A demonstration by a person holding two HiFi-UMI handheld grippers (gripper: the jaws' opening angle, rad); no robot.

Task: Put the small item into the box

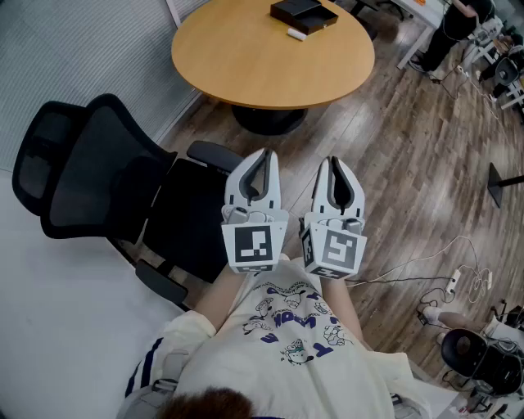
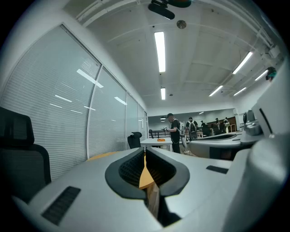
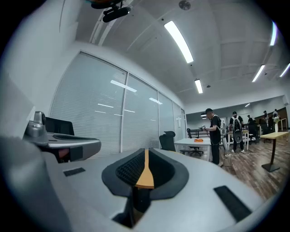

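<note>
**Head view.** The left gripper (image 1: pixel 264 155) and the right gripper (image 1: pixel 334 162) are held side by side close to the body. Both are level and aimed at a round wooden table (image 1: pixel 237 57) ahead. The black box (image 1: pixel 304 13) sits on the far part of the table, open on top. The small item (image 1: pixel 296 34), white and oblong, lies on the tabletop just beside the box's near edge, not in it. Its long axis runs slantwise, from upper left to lower right in this view. It lies straight ahead and well apart from both pairs of jaws, roughly in line with the gap between the grippers. Neither gripper is plainly nearer. I judge that the table must be approached before any grasp. A black office chair (image 1: pixel 106 176) stands off to the left.

**Left gripper view.** The jaws are clenched, tips meeting, with nothing between them. Only a sliver of the orange tabletop shows through the hollow behind the tips. Neither the small item nor the box can be made out here.

**Right gripper view.** These jaws are also pressed together and empty, with the same orange sliver showing behind them. This view adds people (image 3: pixel 213 136) at distant desks, but again no box or item. Only the head view places them.
</note>
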